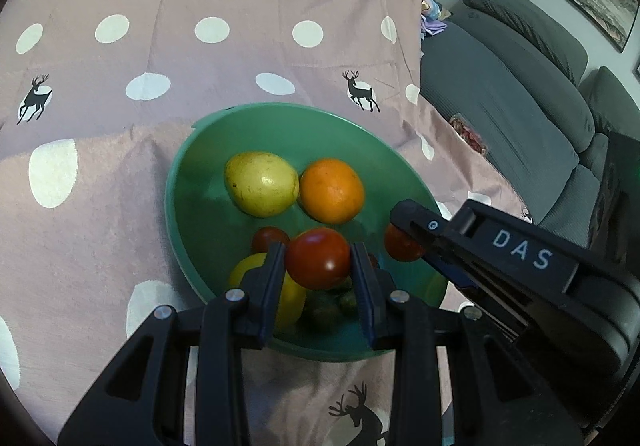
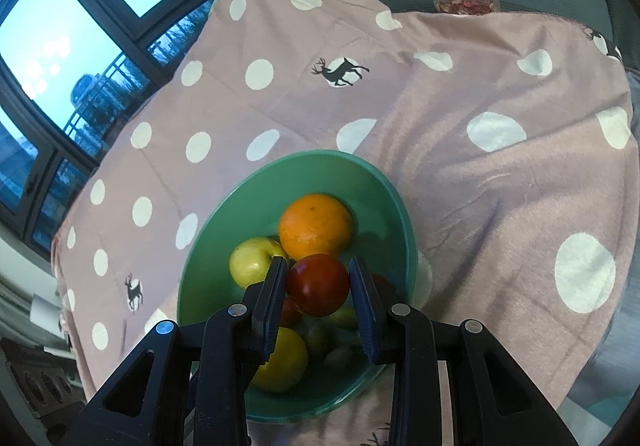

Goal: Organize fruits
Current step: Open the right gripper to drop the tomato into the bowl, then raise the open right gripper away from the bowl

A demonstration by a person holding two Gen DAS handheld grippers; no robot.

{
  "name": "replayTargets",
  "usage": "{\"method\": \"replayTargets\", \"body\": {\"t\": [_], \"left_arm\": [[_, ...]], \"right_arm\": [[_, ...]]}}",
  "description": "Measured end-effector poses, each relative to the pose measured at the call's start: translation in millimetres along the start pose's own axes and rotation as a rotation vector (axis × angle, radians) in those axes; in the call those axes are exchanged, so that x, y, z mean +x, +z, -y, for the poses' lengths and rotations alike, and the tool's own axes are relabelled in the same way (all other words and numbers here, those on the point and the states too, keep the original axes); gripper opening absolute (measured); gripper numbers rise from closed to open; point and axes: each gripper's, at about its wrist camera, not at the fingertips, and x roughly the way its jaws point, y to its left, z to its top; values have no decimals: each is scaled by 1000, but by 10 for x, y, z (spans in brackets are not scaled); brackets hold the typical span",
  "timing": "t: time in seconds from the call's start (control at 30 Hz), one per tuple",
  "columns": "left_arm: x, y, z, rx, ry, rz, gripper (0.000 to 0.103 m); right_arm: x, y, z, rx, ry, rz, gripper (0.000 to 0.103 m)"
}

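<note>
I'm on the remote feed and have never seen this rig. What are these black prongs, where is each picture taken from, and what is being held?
Each picture comes from a fisheye camera on a hand-held two-finger gripper, looking along its fingers. The left gripper is shut on a red tomato; the right gripper is shut on another red tomato. Both hang over a green bowl on a pink polka-dot cloth. In the bowl lie an orange, a yellow-green apple, more tomatoes and yellow fruit. In the left view, the black bar marked DAS is the right gripper.

A bowl [image 1: 188,182] is set on a cloth [image 1: 120,186]. Inside, a pear [image 1: 261,183] lies left of an orange [image 1: 332,190]; tomatoes [image 1: 270,238] are nearer the camera.
</note>
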Motion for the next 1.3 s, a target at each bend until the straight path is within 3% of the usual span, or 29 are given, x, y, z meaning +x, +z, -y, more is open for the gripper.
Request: {"method": "replayTargets", "body": {"t": [0.2, 0.23, 0.3, 0.37, 0.6, 0.8, 1.3], "left_arm": [[14, 6, 5, 1, -1, -3, 36], [9, 3, 2, 0, -5, -3, 38], [-21, -1, 10, 5, -10, 12, 55], [-68, 2, 22, 10, -6, 31, 61], [-268, 10, 26, 28, 36, 78, 84], [-423, 15, -23, 37, 99, 107, 102], [-585, -2, -163, 8, 113, 129, 102]], "right_arm": [[-5, -6, 8, 2, -4, 3, 34], [-10, -8, 8, 2, -6, 3, 34], [-25, -11, -2, -4, -7, 7, 35], [-57, -9, -11, -8, -7, 21, 35], [-233, 14, -63, -35, -23, 95, 62], [-360, 6, -148, -88, -38, 143, 75], [-385, -40, -238, -124, -57, 149, 77]]}}
